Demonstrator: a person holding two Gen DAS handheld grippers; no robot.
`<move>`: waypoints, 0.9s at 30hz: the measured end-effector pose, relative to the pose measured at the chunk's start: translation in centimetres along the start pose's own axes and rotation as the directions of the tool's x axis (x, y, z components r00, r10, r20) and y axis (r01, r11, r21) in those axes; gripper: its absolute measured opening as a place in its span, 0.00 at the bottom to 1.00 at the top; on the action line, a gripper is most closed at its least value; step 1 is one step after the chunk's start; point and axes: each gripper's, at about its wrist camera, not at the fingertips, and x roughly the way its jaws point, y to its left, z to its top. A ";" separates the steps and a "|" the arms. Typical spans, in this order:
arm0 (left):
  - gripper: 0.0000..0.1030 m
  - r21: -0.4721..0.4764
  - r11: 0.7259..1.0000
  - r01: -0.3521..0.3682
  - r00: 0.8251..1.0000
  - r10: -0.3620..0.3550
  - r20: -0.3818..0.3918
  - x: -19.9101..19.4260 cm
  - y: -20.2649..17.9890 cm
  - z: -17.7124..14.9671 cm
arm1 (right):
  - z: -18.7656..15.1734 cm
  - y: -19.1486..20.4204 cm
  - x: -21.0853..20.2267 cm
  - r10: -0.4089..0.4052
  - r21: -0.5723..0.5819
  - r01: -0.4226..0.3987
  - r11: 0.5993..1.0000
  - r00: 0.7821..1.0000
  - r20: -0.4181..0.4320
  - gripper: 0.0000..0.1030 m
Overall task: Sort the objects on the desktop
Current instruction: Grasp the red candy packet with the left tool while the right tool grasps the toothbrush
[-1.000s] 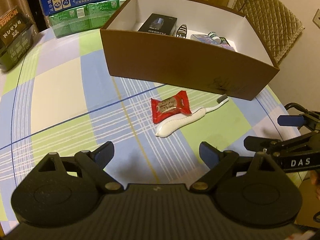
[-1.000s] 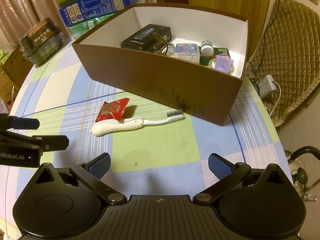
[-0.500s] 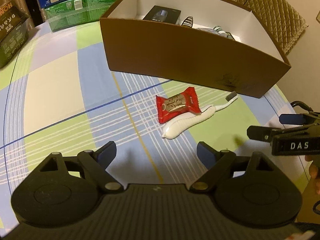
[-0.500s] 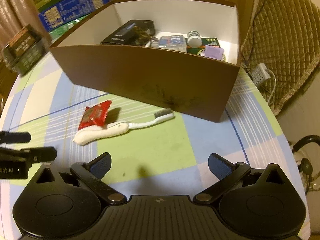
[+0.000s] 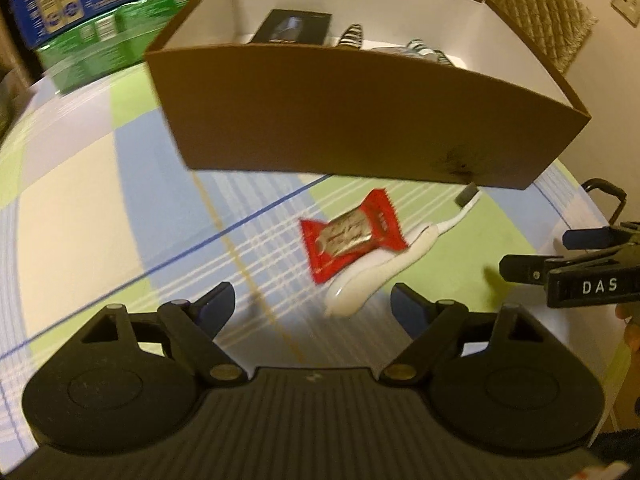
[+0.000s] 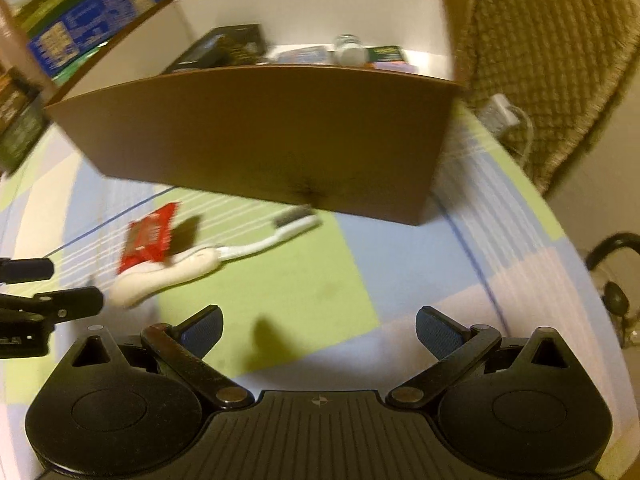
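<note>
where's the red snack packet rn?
On the checked tablecloth in front of the brown box, lying partly over the white toothbrush handle; centre of left wrist view, left side of right wrist view.

A checked cloth (image 5: 80, 184) in pale blue, green and cream squares covers the worktop. Stacked blue and green printed cartons (image 5: 76, 28) stand at its far left edge, with a darker box (image 6: 18, 128) nearer the left side. A quilted tan chair back (image 6: 548, 60) stands behind on the right. A wall socket (image 5: 626, 2) is mounted beside the chair, and a white power strip (image 6: 498, 114) lies below.
</note>
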 end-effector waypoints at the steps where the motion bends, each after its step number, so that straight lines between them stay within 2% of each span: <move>1: 0.75 0.011 1.000 0.008 1.000 -0.008 0.004 0.3 -0.1 0.3 | 0.0 -0.5 0.1 -0.010 0.015 0.010 1.000 1.000 -0.002 0.98; 4: 0.68 0.049 0.998 0.034 0.999 -0.035 0.012 1.3 -0.3 1.1 | 0.0 -2.1 0.2 -0.041 0.062 0.042 0.997 0.999 -0.009 0.98; 9: 0.61 0.138 0.989 0.062 0.998 -0.063 0.004 2.9 -0.3 2.2 | -0.1 -4.6 -0.1 -0.088 0.121 0.090 0.989 0.996 -0.019 0.98; 12: 0.58 0.203 0.976 0.074 0.997 -0.077 0.011 3.8 -0.7 2.8 | -0.2 -5.7 -0.2 -0.105 0.153 0.108 0.982 0.994 -0.031 0.98; 15: 0.48 0.255 0.964 0.078 0.997 -0.083 0.008 4.7 -1.3 3.2 | -0.4 -6.3 -0.4 -0.112 0.177 0.117 0.977 0.993 -0.039 0.98; 17: 0.46 0.281 0.956 0.080 0.996 -0.086 0.010 5.2 -1.5 3.3 | -0.4 -6.4 -0.5 -0.114 0.177 0.119 0.977 0.993 -0.040 0.98; 19: 0.34 0.294 0.952 0.083 0.996 -0.088 0.004 5.7 -1.6 3.3 | -0.4 -6.3 -0.5 -0.114 0.175 0.120 0.977 0.993 -0.043 0.98; 21: 0.26 0.280 0.956 0.091 0.995 -0.095 0.002 6.0 -1.3 3.2 | -0.3 -6.3 -0.5 -0.113 0.173 0.119 0.978 0.993 -0.044 0.98; 27: 0.24 0.230 0.971 0.059 0.998 -0.065 0.016 5.2 0.8 1.9 | -0.1 -5.6 -0.1 -0.096 0.157 0.102 0.982 0.994 -0.044 0.98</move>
